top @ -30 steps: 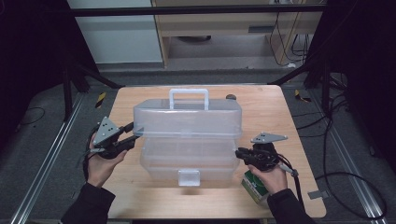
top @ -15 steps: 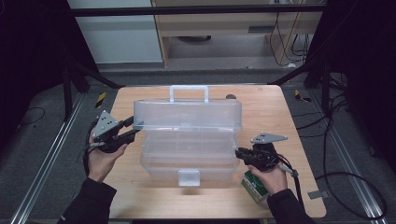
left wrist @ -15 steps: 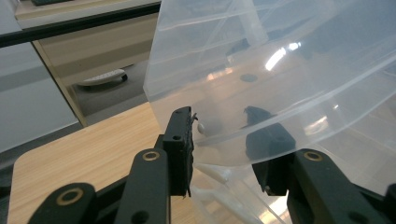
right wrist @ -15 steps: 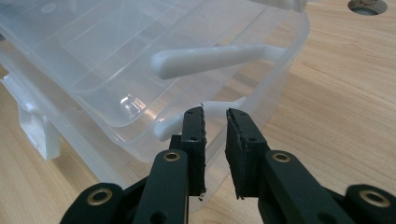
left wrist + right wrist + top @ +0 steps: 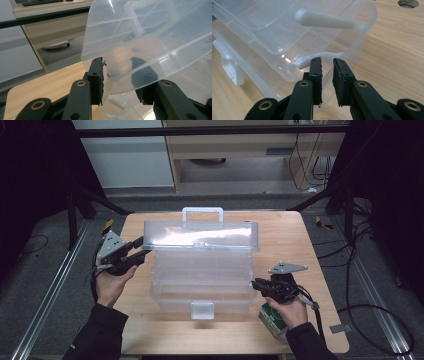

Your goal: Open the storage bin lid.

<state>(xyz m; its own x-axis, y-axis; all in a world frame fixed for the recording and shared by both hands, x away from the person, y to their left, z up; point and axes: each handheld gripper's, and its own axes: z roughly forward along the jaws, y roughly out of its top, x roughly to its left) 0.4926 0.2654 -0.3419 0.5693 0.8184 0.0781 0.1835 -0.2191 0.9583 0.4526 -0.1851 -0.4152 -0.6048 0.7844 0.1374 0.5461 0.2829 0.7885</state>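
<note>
A clear plastic tiered toolbox (image 5: 200,280) stands in the middle of the wooden table (image 5: 295,240). Its lid (image 5: 200,236), with a white handle (image 5: 202,212), is swung up and back over the stepped trays. My left gripper (image 5: 141,251) is at the lid's left end. In the left gripper view (image 5: 117,72) the lid's corner (image 5: 140,37) sits between the jaws, one jaw outside and one seen through the plastic, gripping it. My right gripper (image 5: 256,285) is at the box's right end. It (image 5: 327,65) is shut on the bottom tray's clear rim (image 5: 367,22), below a white hinge arm (image 5: 324,21).
A green and white carton (image 5: 272,320) lies on the table under my right hand, near the front right corner. The box's white latch (image 5: 202,310) faces the front edge. Bare wood shows right of the box, with a round hole (image 5: 408,3) in it. Black frame rails flank the table.
My left hand has risen a little and the lid's left end has come up with it. The right hand and the box's base have not moved.
</note>
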